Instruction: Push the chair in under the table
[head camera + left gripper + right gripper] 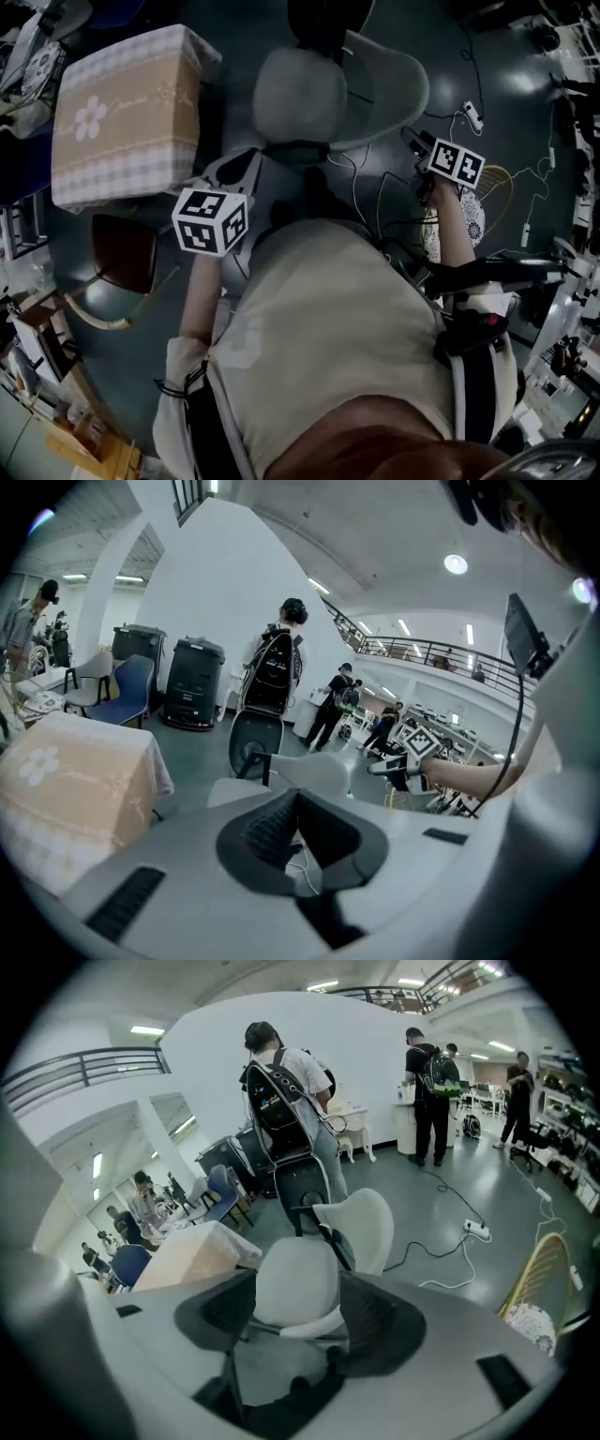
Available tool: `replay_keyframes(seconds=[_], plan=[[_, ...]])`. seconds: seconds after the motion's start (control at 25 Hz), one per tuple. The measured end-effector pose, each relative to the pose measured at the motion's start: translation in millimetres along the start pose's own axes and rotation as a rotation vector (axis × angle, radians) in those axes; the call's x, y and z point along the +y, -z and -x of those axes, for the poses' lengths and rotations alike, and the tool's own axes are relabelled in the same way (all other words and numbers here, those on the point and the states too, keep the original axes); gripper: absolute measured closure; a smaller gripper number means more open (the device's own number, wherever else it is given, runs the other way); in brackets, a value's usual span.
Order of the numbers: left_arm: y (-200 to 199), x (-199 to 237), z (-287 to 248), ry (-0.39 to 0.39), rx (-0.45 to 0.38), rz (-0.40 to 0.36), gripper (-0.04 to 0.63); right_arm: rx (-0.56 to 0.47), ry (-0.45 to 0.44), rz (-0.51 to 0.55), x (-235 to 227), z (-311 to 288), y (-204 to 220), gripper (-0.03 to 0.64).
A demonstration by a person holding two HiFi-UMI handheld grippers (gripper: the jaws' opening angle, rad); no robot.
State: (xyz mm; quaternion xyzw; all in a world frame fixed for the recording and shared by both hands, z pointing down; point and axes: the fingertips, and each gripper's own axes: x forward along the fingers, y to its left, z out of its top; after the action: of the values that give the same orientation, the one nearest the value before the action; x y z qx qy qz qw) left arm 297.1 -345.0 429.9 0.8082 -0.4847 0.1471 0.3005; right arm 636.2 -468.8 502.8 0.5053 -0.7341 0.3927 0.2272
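While the white chair [333, 89] stood out on the dark floor [506, 56], just beside the right edge of the cloth-covered table [127, 112] and not under it, open floor lay to its right, crossed by a cable to a power strip [472, 114]. The left gripper [295, 803] was clenched on nothing. The right gripper [298, 1321] gaped, with the chair's seat showing between its jaws.
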Motion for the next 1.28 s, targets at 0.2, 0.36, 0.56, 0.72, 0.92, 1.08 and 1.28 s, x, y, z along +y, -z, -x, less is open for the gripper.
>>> replay_keyframes(seconds=[0.2, 0.36, 0.56, 0.72, 0.92, 1.08, 1.28], plan=[[-1, 11, -12, -0.044, 0.032, 0.039, 0.588, 0.066, 0.124, -0.023, -73, -51, -19, 0.344], [-6, 16, -24, -0.064, 0.052, 0.047, 0.588, 0.155, 0.182, -0.061, -118, -92, -18, 0.345], [-14, 11, -47, -0.088, 0.072, 0.066, 0.588, 0.255, 0.196, -0.100, -151, -132, -7, 0.345], [-12, 2, -59, -0.101, 0.105, 0.069, 0.588, 0.306, 0.196, -0.160, -173, -154, 3, 0.345], [-12, 8, -60, -0.157, 0.116, 0.082, 0.588, 0.324, 0.138, -0.231, -176, -181, 7, 0.341], [-10, 8, -61, -0.188, 0.121, 0.103, 0.588, 0.352, 0.127, -0.220, -179, -197, 10, 0.342], [-18, -2, -56, -0.231, 0.121, 0.108, 0.588, 0.405, 0.085, -0.173, -175, -208, 3, 0.385]])
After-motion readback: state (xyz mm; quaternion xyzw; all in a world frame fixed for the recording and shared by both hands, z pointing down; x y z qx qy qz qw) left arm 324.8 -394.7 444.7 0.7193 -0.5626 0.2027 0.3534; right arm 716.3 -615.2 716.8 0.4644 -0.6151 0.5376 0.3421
